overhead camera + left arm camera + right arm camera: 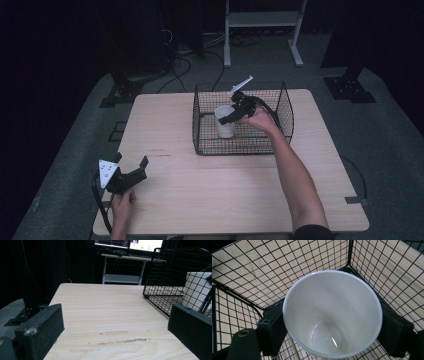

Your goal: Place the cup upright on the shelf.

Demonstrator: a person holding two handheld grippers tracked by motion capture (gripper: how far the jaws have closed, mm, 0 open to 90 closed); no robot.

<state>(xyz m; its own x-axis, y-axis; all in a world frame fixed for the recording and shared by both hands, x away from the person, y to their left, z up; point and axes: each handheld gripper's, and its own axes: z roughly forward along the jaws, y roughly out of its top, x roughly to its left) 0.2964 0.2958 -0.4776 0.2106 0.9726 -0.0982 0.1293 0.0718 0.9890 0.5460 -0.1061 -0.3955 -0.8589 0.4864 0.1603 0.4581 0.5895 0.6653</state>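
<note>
A black wire basket [285, 107] is placed on the far half of the tabletop [225, 185]. A white cup [225, 121] is located inside the basket, upright, toward its left wall. In the high view the cup base is seen near the basket floor; contact cannot be confirmed. The cup is enclosed on all four sides by the mesh walls, so access is from above only.

The right tool [332, 327] is closed on the cup, one jaw pressed against each side of the wall below the rim. The right arm is extended forward over the basket's near edge.

The left tool [131, 167] is held at the near left corner of the tabletop, jaws spread apart with nothing between them, pointed toward the basket.
</note>
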